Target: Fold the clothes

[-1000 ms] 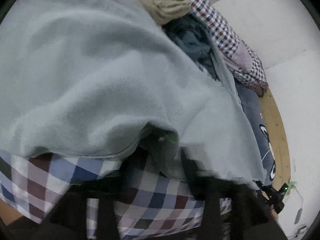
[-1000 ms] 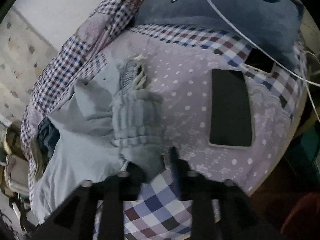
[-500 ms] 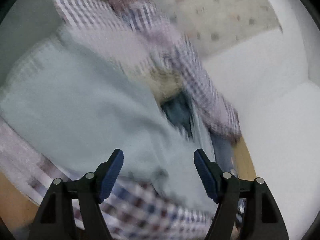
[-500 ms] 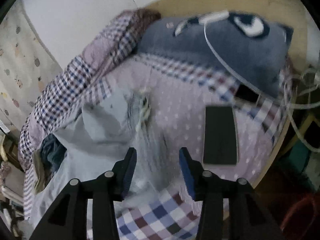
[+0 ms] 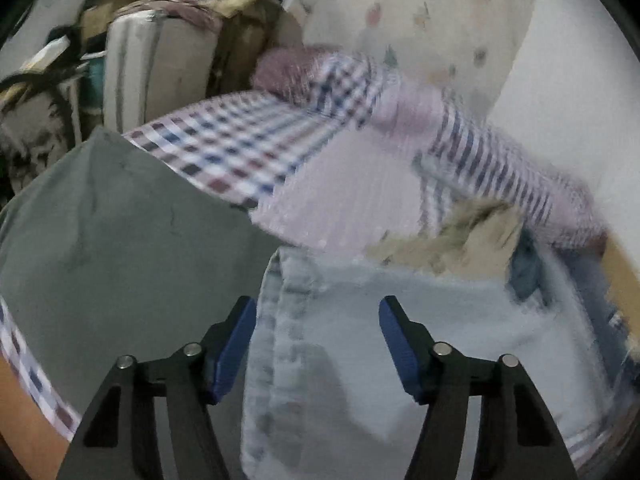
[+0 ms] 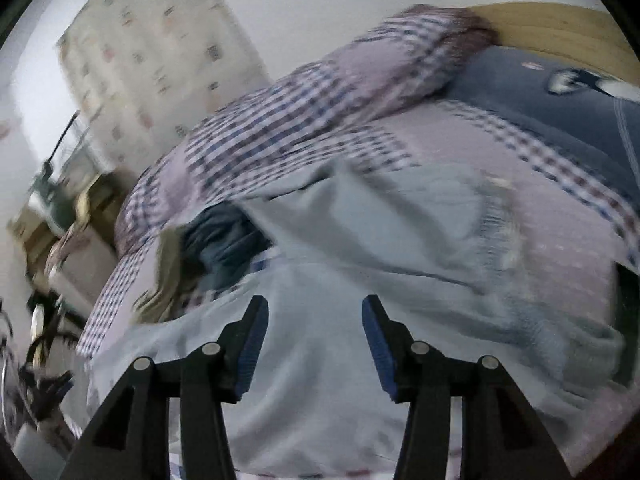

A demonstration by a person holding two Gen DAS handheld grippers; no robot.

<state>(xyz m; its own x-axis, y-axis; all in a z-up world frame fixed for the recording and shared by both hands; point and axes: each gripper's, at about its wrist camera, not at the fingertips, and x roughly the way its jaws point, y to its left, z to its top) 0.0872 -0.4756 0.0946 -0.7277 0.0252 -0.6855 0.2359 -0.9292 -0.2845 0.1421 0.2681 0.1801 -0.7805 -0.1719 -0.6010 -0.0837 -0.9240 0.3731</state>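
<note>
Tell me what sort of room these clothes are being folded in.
Most likely a bedroom: the pale blue garment lies on a bed with a checked quilt, a dark pillow and a wooden headboard.

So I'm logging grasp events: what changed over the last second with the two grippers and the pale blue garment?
Both let go. A second ago each was clamped on the pale blue garment; now the left gripper and right gripper are open and pulled back above it. The garment lies on the checked bedding, which stayed put, as did the dark pillow.
</note>
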